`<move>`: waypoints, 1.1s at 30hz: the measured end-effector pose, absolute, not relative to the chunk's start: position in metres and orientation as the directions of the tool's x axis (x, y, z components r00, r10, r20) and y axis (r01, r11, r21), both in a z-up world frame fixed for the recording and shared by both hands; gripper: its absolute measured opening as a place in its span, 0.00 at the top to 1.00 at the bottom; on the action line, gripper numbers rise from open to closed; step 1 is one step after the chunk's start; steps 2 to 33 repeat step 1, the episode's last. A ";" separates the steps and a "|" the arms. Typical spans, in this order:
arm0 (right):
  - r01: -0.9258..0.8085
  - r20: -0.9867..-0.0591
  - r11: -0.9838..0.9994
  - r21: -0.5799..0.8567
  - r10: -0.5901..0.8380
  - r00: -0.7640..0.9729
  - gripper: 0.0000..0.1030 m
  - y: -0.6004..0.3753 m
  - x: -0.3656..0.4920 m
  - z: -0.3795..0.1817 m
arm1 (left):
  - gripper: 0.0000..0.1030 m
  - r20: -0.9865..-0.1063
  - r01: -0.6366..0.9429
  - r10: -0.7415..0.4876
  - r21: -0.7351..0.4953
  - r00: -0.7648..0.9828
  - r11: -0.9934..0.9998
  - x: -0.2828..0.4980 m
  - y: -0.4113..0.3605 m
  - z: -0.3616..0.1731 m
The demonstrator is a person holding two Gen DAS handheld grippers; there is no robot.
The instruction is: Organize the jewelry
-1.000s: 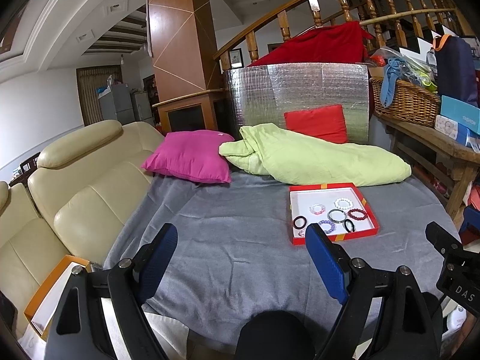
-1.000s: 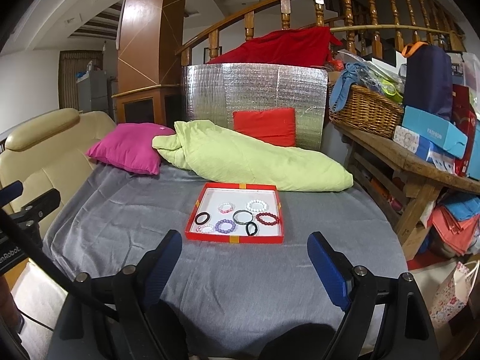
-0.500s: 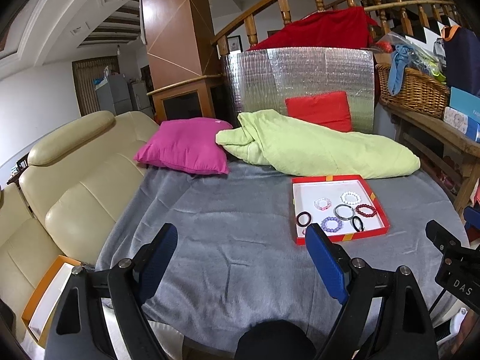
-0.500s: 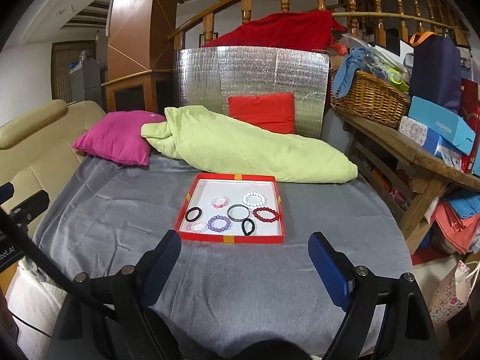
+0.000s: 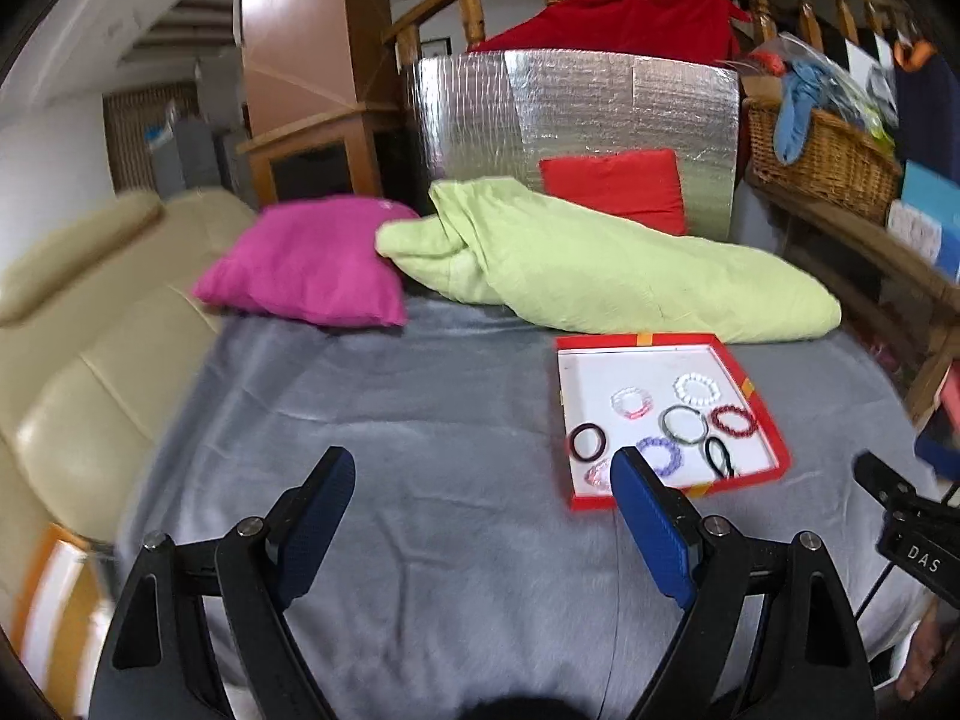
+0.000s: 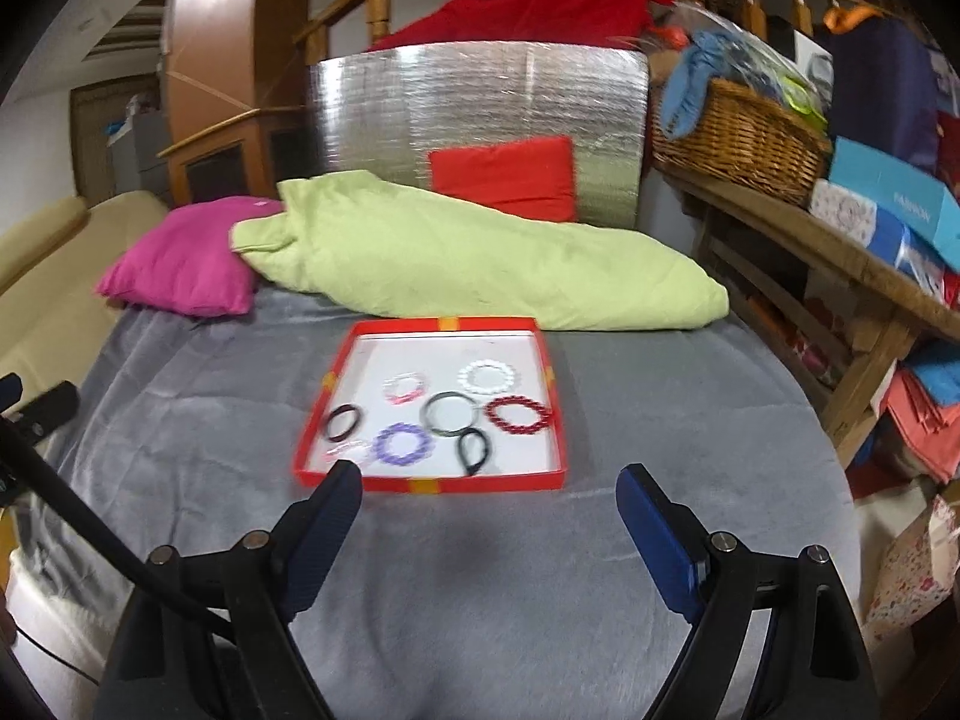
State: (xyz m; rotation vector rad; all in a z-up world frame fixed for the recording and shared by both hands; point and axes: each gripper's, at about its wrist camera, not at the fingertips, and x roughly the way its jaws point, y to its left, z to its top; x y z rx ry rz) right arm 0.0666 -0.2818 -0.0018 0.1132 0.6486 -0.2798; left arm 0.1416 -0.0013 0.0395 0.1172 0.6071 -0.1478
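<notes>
A shallow red tray (image 6: 432,485) with a white floor lies on the grey blanket (image 6: 480,570); it also shows in the left wrist view (image 5: 774,420). In it lie several bracelets: white beads (image 6: 486,376), dark red beads (image 6: 519,415), purple beads (image 6: 402,444), a grey ring (image 6: 450,413), a black loop (image 6: 474,450), a dark band (image 6: 343,422) and pink ones (image 6: 405,387). My right gripper (image 6: 489,504) is open and empty, just short of the tray's near edge. My left gripper (image 5: 483,483) is open and empty, left of the tray.
A magenta pillow (image 5: 306,261), a green quilt (image 5: 600,270) and a red cushion (image 5: 615,186) lie behind the tray against a silver panel (image 6: 480,120). A cream sofa (image 5: 72,360) stands on the left. A wooden shelf (image 6: 840,252) with a wicker basket (image 6: 738,138) stands on the right.
Both grippers have moved forward toward the tray, which now looks larger and nearer. Both stay open and empty.
</notes>
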 end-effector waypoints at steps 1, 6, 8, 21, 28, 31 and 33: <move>0.307 -0.616 0.951 0.018 -0.232 0.753 0.12 -0.291 0.071 -0.009 | 0.15 -0.588 0.165 -0.107 0.046 0.801 0.985 0.157 0.003 0.031; 0.307 -0.616 0.951 0.018 -0.232 0.753 0.12 -0.291 0.071 -0.009 | 0.15 -0.588 0.165 -0.107 0.046 0.801 0.985 0.157 0.003 0.031; 0.307 -0.616 0.951 0.018 -0.232 0.753 0.12 -0.291 0.071 -0.009 | 0.15 -0.588 0.165 -0.107 0.046 0.801 0.985 0.157 0.003 0.031; 0.307 -0.616 0.951 0.018 -0.232 0.753 0.12 -0.291 0.071 -0.009 | 0.15 -0.588 0.165 -0.107 0.046 0.801 0.985 0.157 0.003 0.031; 0.307 -0.616 0.951 0.018 -0.232 0.753 0.12 -0.291 0.071 -0.009 | 0.15 -0.588 0.165 -0.107 0.046 0.801 0.985 0.157 0.003 0.031; 0.307 -0.616 0.951 0.018 -0.232 0.753 0.12 -0.291 0.071 -0.009 | 0.15 -0.588 0.165 -0.107 0.046 0.801 0.985 0.157 0.003 0.031; 0.307 -0.616 0.951 0.018 -0.232 0.753 0.12 -0.291 0.071 -0.009 | 0.15 -0.588 0.165 -0.107 0.046 0.801 0.985 0.157 0.003 0.031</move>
